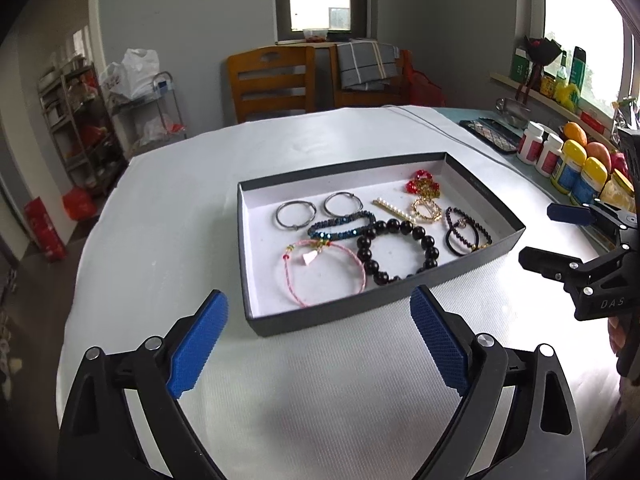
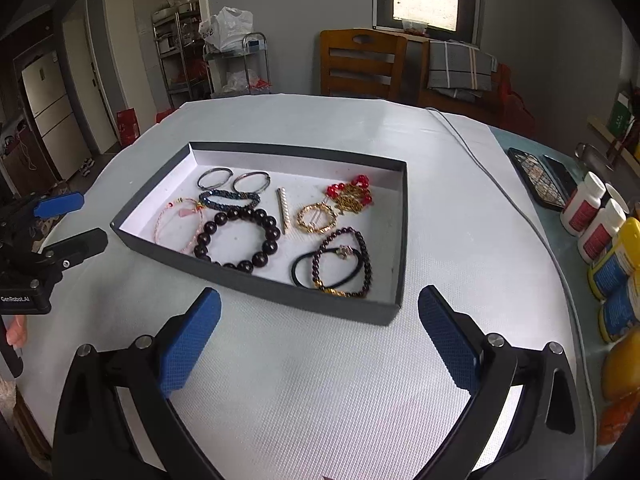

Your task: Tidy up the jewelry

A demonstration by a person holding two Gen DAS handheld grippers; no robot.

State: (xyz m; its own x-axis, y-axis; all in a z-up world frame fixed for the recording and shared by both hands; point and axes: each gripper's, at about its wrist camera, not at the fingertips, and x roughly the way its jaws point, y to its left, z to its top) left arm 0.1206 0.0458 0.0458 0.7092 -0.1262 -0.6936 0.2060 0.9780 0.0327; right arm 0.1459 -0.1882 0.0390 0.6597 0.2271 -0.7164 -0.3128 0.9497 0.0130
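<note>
A shallow black tray with a white floor sits on the white-covered table. In it lie a large black bead bracelet, a pink cord bracelet, a blue beaded band, two silver rings, a pearl clip, gold and red pieces and a dark bead bracelet with a hair tie. My left gripper stands open just short of the tray's near wall. My right gripper is open too, nothing between its pads.
Along the table's right edge stand several pill bottles, fruit and two dark phones. A grey cable runs across the cloth right of the tray. Wooden chairs stand behind the table.
</note>
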